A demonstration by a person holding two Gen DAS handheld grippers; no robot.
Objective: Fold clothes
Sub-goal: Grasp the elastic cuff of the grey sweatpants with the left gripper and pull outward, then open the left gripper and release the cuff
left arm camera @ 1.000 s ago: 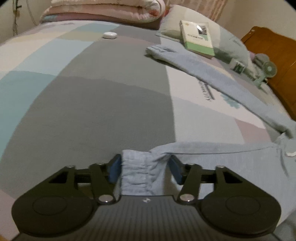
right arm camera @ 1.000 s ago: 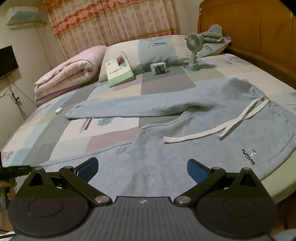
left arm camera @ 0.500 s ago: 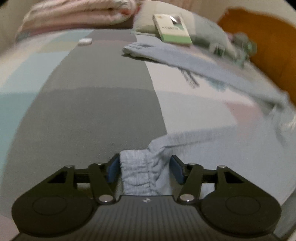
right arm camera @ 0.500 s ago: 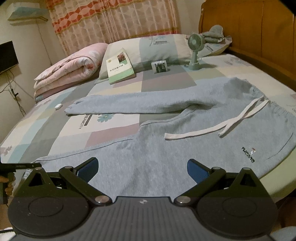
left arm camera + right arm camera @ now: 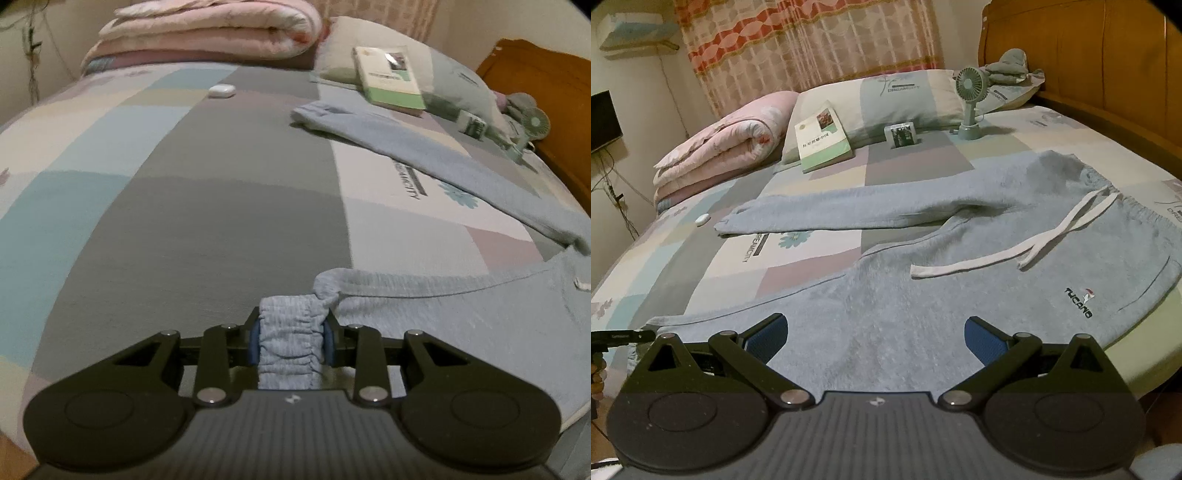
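Light grey-blue sweatpants (image 5: 960, 295) lie spread flat on the bed (image 5: 683, 273), on a patchwork sheet of grey, teal, cream and mauve blocks. Waistband sits toward the wooden headboard (image 5: 1089, 66) side; the 2 legs run away from it toward the bed's opposite edge. The far leg (image 5: 849, 210) lies straight across the middle of the bed. The near leg runs along the near edge of the bed. White drawstring (image 5: 1034, 247) lies loose over the hip area, next to a dark "TUCANO" logo (image 5: 1078, 302).

Left gripper (image 5: 291, 339): jaws closing, the ribbed ankle cuff (image 5: 290, 343) of the near leg is between them, both blue pads press against the bunched fabric. The cuff stands gathered and raised, and the leg cloth trails from it to the right in the left wrist view.

Right gripper (image 5: 875, 336): jaws spread wide, nothing between them. It hangs above the thigh area of the near leg; contact with the cloth cannot be told.

Other items on the bed:
- Folded pink quilt (image 5: 724, 155) at the far corner.
- Pillow (image 5: 886, 99) at the head, with a green-and-white book (image 5: 822, 138) leaning on it.
- Small green desk fan (image 5: 971, 99) standing near the headboard.
- Small box (image 5: 903, 136) between book and fan.
- White earbud case (image 5: 221, 90) on the sheet, just beyond the far leg's cuff.
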